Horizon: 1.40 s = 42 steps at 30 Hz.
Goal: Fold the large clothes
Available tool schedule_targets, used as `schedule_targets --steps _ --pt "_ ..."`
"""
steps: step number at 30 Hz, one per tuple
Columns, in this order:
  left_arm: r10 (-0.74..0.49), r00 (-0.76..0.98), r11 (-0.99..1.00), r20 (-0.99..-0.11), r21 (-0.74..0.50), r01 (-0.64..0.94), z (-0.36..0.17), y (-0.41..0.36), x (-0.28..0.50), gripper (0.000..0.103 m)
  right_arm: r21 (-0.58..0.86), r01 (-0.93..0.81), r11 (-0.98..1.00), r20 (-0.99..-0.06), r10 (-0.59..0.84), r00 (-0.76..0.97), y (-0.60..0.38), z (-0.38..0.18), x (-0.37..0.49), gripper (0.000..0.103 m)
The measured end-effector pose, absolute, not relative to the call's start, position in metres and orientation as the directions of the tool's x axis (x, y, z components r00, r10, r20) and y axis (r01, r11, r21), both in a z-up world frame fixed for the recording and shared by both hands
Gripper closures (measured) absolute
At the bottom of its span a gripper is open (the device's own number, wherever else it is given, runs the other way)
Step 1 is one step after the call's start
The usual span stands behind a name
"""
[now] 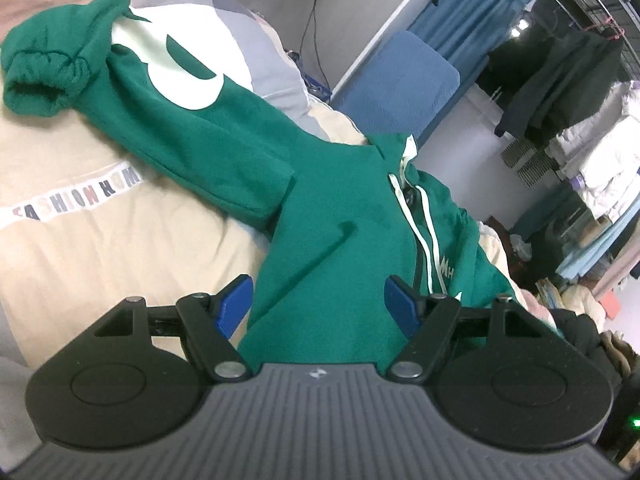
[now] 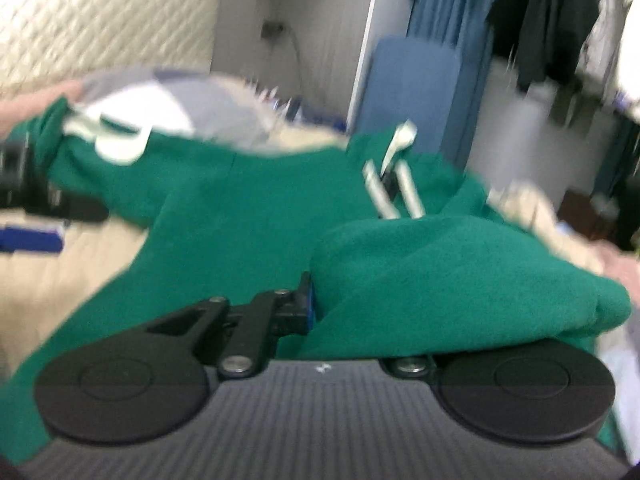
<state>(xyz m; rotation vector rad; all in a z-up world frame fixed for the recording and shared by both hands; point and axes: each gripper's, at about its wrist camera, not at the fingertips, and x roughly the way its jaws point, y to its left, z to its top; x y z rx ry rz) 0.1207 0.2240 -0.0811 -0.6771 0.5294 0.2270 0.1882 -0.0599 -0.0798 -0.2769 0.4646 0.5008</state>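
- The green hoodie (image 1: pixel 320 216) is lying across the frame's centre on the beige quilt (image 1: pixel 120 248).
- The left gripper (image 1: pixel 318 306) is hovering, jaws apart.
- The right gripper (image 2: pixel 320 308) is clamping a hoodie fold.

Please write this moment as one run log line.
left tool: open, above green hoodie | right tool: shut on hoodie fold | surface: bed

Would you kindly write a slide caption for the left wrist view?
Open left gripper above a green hoodie spread on a beige quilt.
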Motion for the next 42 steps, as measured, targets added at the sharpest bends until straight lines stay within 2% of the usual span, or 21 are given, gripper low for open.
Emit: schedule_targets --steps 2,4,6,7,10,14,18,21,24,27,33,35,37,39,42 --pt "0.021 0.843 0.767 -0.538 -0.532 -0.358 -0.082 0.222 0.123 0.026 -0.089 -0.544 0.834 -0.543 0.417 0.729 -0.064 -0.086 0.19 0.074" --pt "0.005 0.847 0.764 -0.531 -0.545 -0.346 -0.082 0.222 0.124 0.026 -0.022 -0.571 0.821 -0.587 0.452 0.672 -0.071 -0.087 0.189 0.045" --pt "0.004 0.852 0.766 -0.524 -0.546 -0.339 -0.08 0.22 0.123 0.026 0.015 -0.599 0.8 -0.606 0.484 0.631 -0.07 -0.092 0.171 0.029" --pt "0.001 0.852 0.765 -0.524 -0.548 -0.338 -0.081 0.219 0.123 0.026 0.032 -0.621 0.783 -0.62 0.503 0.602 -0.074 -0.09 0.166 0.026" --pt "-0.019 0.851 0.75 -0.525 -0.57 -0.336 -0.082 0.216 0.123 0.026 0.067 -0.665 0.744 -0.641 0.543 0.543 -0.087 -0.082 0.148 0.026" --pt "-0.018 0.849 0.788 -0.528 -0.53 -0.313 -0.078 0.202 0.125 0.026 0.157 -0.667 0.728 -0.645 0.587 0.489 -0.115 -0.068 0.133 0.026" --pt "-0.057 0.85 0.806 -0.524 -0.526 -0.27 -0.076 0.186 0.127 0.026 0.252 -0.659 0.709 -0.602 0.648 0.467 -0.148 -0.053 0.128 0.026" --pt "-0.075 0.845 0.825 -0.53 -0.508 -0.246 -0.076 0.174 0.13 0.026 0.282 -0.643 0.712 -0.535 0.673 0.51 -0.171 -0.041 0.136 0.026" --pt "-0.105 0.842 0.836 -0.53 -0.505 -0.214 -0.077 0.162 0.133 0.026 0.378 -0.567 0.732 -0.484 0.678 0.553 -0.194 -0.038 0.16 0.026" --pt "-0.135 0.839 0.843 -0.527 -0.506 -0.183 -0.08 0.153 0.139 0.026 0.428 -0.464 0.776 -0.473 0.63 0.616 -0.205 -0.045 0.198 0.026" --pt "-0.16 0.829 0.853 -0.536 -0.498 -0.158 -0.093 0.143 0.155 0.026 0.508 -0.188 0.841 -0.578 0.494 0.649 -0.212 -0.09 0.291 0.025" --pt "-0.165 0.826 0.848 -0.538 -0.506 -0.16 -0.099 0.145 0.158 0.026 0.551 -0.136 0.823 -0.583 0.497 0.643 -0.216 -0.11 0.308 0.037" --pt "-0.175 0.823 0.839 -0.54 -0.519 -0.162 -0.103 0.147 0.161 0.026 0.555 -0.152 0.818 -0.582 0.512 0.632 -0.213 -0.12 0.315 0.071" --pt "-0.187 0.821 0.829 -0.539 -0.535 -0.163 -0.106 0.149 0.166 0.026 0.532 -0.194 0.824 -0.576 0.52 0.631 -0.209 -0.118 0.314 0.089" --pt "-0.214 0.824 0.819 -0.525 -0.557 -0.141 -0.108 0.148 0.171 0.026 0.512 -0.242 0.824 -0.527 0.524 0.669 -0.215 -0.095 0.308 0.094"
